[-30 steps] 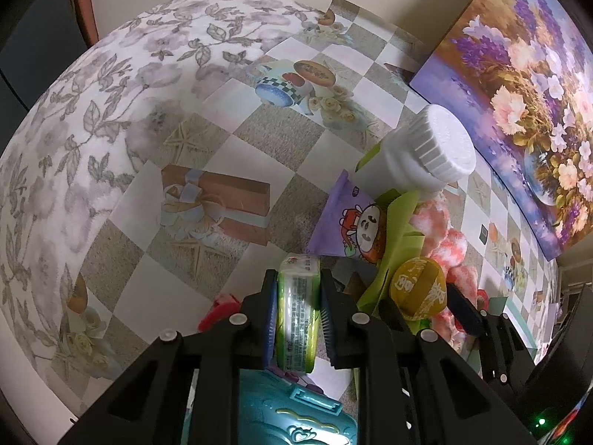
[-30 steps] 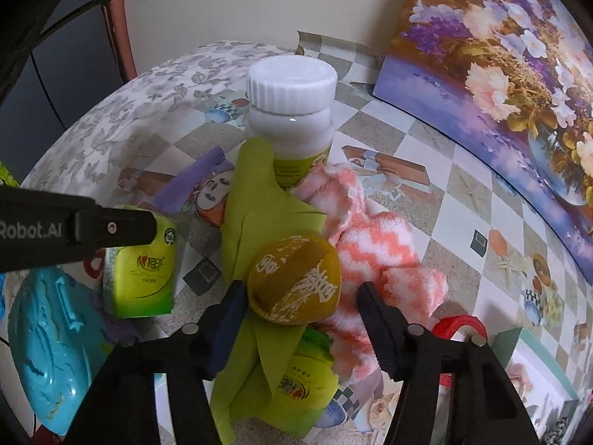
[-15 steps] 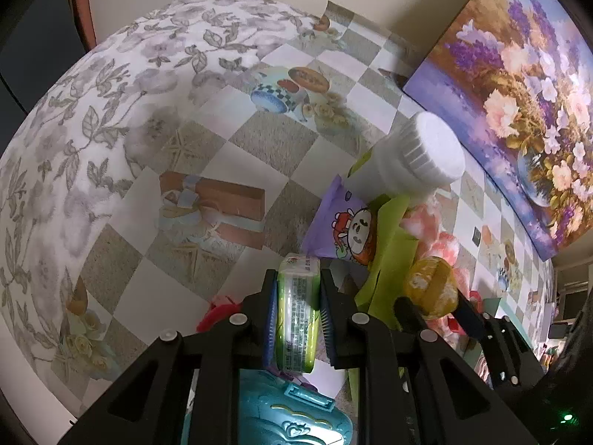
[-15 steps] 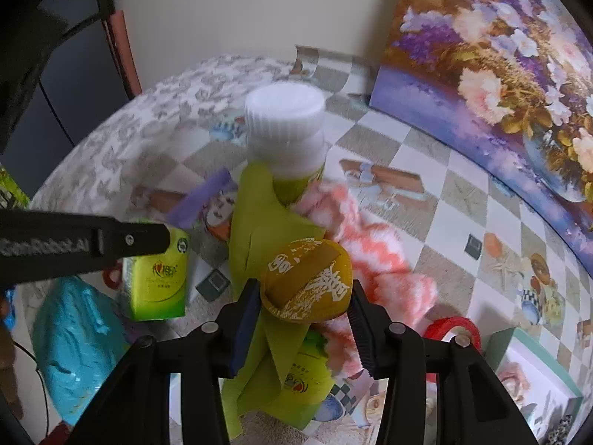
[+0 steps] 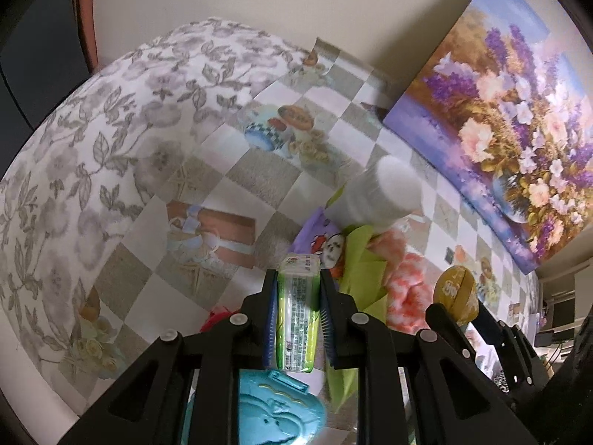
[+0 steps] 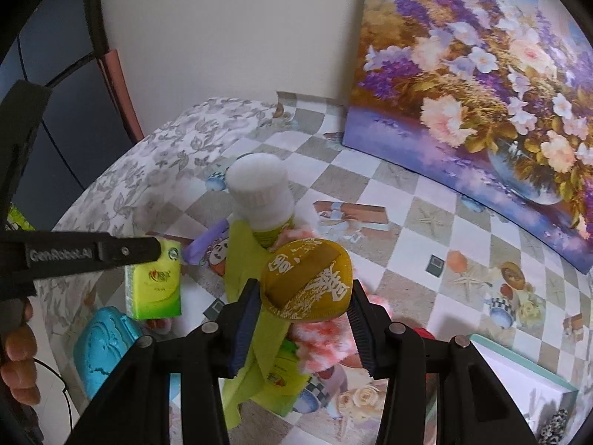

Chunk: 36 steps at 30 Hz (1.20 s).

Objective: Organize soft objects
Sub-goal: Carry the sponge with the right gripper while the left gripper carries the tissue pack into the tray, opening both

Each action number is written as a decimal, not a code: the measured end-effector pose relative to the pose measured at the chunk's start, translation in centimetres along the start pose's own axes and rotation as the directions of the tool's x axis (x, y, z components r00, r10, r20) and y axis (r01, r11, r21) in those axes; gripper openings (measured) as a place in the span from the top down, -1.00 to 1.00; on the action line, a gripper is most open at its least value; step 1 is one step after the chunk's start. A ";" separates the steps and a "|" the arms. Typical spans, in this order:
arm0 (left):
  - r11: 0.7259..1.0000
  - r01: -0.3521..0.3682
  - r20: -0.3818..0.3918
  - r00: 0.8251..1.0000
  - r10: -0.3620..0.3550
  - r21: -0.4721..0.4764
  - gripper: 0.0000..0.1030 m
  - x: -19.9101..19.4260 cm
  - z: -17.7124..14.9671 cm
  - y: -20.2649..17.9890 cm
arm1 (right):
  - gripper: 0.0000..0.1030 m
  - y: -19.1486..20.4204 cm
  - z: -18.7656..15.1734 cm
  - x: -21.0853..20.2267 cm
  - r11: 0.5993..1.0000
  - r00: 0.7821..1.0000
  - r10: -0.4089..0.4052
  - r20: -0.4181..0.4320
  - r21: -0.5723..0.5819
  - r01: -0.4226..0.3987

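My left gripper [image 5: 298,289] is shut on a green tissue pack [image 5: 297,315], held above the table; the pack also shows in the right wrist view [image 6: 153,282]. My right gripper [image 6: 302,296] is shut on a round yellow beanbag [image 6: 307,278] with white characters, lifted above the pile; it shows at the right of the left wrist view [image 5: 456,293]. Below lie a lime-green cloth [image 6: 244,270], a fluffy pink-and-white cloth [image 6: 322,337] and a purple snack packet [image 5: 315,233].
A white-capped bottle [image 6: 261,196] stands in the pile. A blue plastic case [image 6: 102,345] lies at the near left, a red object [image 5: 217,319] beside it. A flower painting [image 6: 481,85] leans on the wall. A white box [image 6: 519,382] sits at the right. The checkered tablecloth [image 5: 237,185] stretches left.
My right gripper closed on the yellow beanbag and lifted it up and right off the pile. My left gripper rose with the tissue pack still in it.
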State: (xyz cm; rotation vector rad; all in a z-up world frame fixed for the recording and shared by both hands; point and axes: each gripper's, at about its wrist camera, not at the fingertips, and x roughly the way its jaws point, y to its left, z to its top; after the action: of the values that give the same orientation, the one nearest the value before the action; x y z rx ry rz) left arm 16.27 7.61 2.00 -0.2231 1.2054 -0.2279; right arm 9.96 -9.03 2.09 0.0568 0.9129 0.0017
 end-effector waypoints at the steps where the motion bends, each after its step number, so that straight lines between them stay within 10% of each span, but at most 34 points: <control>1: 1.000 -0.003 0.009 1.000 0.003 0.005 0.58 -0.3 0.0 -0.2 | 0.04 -0.4 0.0 -0.3 1.000 1.000 0.000 0.001 0.012 0.000; 22: 0.979 0.041 0.092 0.994 -0.060 0.198 0.58 -4.7 -2.1 -9.4 | 0.04 -12.0 -3.1 -9.3 0.961 0.987 -0.151 -0.045 0.228 0.158; 36: 0.909 0.057 0.082 0.992 -0.100 0.414 0.58 -5.5 -7.5 -19.5 | 0.04 -18.9 -8.5 -13.1 0.897 0.966 -0.233 -0.108 0.359 0.256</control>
State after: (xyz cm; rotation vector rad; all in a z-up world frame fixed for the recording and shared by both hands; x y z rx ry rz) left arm 6.30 -9.77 10.03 0.0854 1.0214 -0.5287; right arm -5.24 -27.79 6.35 0.2951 0.9691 -0.4081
